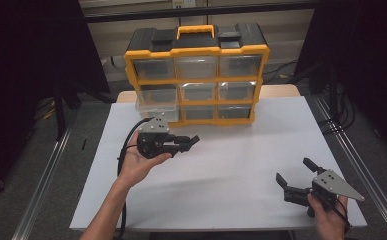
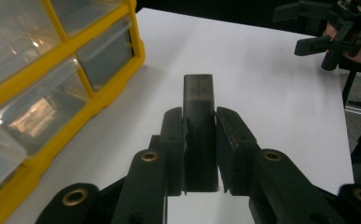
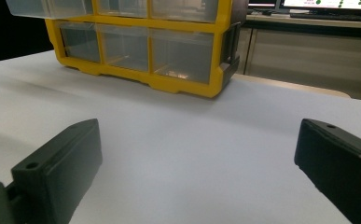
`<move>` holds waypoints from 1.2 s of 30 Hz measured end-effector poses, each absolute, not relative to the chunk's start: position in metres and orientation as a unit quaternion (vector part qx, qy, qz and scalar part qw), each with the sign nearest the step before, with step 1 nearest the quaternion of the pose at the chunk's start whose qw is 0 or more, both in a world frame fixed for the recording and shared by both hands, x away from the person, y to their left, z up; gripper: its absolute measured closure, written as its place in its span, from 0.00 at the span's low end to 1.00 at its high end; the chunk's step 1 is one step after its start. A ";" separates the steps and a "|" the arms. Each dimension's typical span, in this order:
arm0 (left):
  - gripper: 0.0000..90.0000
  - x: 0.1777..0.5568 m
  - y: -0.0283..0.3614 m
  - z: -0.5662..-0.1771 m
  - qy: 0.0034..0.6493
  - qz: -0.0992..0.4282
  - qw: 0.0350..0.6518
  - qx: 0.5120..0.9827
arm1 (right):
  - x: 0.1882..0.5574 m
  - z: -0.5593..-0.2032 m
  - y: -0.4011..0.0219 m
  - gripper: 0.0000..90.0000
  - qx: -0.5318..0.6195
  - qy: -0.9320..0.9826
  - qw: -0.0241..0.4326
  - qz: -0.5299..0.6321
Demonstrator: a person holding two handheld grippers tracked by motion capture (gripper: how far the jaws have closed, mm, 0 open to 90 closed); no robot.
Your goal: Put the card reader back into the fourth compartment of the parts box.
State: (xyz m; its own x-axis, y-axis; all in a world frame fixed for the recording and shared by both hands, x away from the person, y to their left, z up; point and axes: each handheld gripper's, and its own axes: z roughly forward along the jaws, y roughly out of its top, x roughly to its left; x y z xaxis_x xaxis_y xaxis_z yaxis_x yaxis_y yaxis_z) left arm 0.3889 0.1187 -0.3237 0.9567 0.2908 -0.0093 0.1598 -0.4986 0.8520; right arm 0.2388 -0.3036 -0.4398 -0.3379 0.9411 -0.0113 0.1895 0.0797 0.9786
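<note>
A yellow and black drawer organiser with clear drawers stands at the table's far edge. Its middle-left drawer is pulled partly out. Just in front of that drawer, my left gripper is held in an upturned hand and points right. In the left gripper view, the left gripper is shut on a small dark rectangular block that sticks out past the jaw tips. My right gripper is held low at the near right, with its jaws wide apart and nothing between them. In the right gripper view, the right gripper faces the organiser.
The white table top stretches between the two grippers. The right gripper appears far off in the left gripper view. Dark floor and metal rails flank the table. A shelf with monitors stands behind the organiser.
</note>
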 end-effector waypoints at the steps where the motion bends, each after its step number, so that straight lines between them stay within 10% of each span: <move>1: 0.82 0.389 0.120 -0.322 0.132 0.070 0.485 0.862 | 0.239 -0.440 -0.304 0.01 0.444 0.637 0.367 0.513; 36: 0.82 0.412 0.149 -0.273 0.161 0.113 0.476 0.857 | 0.242 -0.440 -0.302 0.01 0.443 0.637 0.367 0.513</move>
State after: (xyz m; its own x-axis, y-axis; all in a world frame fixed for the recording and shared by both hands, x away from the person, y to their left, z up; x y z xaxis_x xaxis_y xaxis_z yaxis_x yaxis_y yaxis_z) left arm 0.4118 0.1491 -0.2735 0.9226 0.3837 0.0408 0.1683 -0.4952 0.8523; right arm 0.2424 -0.3024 -0.4396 -0.3382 0.9410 -0.0123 0.1887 0.0806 0.9787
